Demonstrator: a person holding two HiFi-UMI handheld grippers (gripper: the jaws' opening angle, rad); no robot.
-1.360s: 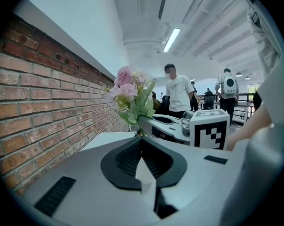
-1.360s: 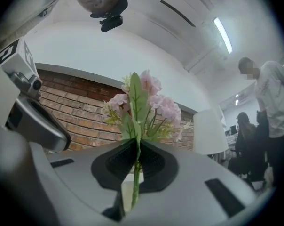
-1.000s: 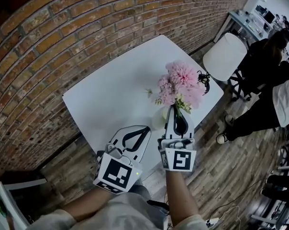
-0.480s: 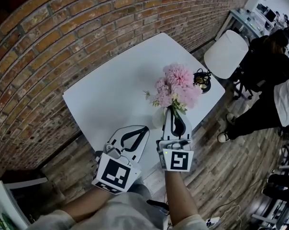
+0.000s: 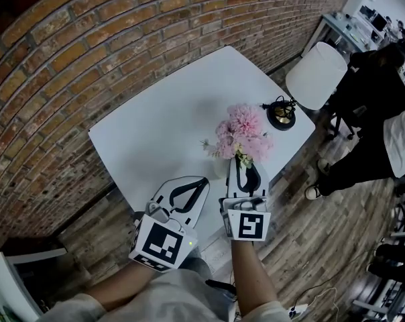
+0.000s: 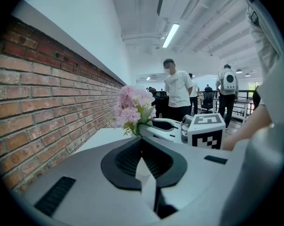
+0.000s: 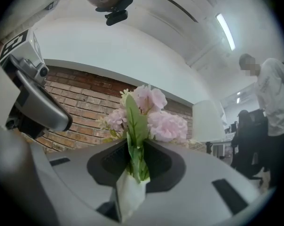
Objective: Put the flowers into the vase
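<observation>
Standing in the vase: pink flowers (image 5: 241, 136), blooms above the rim, green stems and leaves running down into it.
Vase (image 5: 222, 168): pale, upright on the white tabletop (image 5: 155, 126), near the edge closest to the person.
Right gripper (image 5: 245, 164): jaws apart, having just been opening. The stems stand between them with the pads not pressing on them, and the vase's mouth is just below.
Left gripper (image 5: 205, 180): just beside the right one, low over the tabletop's near edge. Its jaws are together at the tips with nothing between them.
Tabletop neighbour: a small black and gold object (image 5: 281, 115) near the flowers, toward the far right corner.
Surroundings: a brick wall (image 5: 88, 45) runs along the tabletop's far side. A wooden floor (image 5: 323, 247) lies below, and a person in dark clothes (image 5: 373, 106) stands at the right.
</observation>
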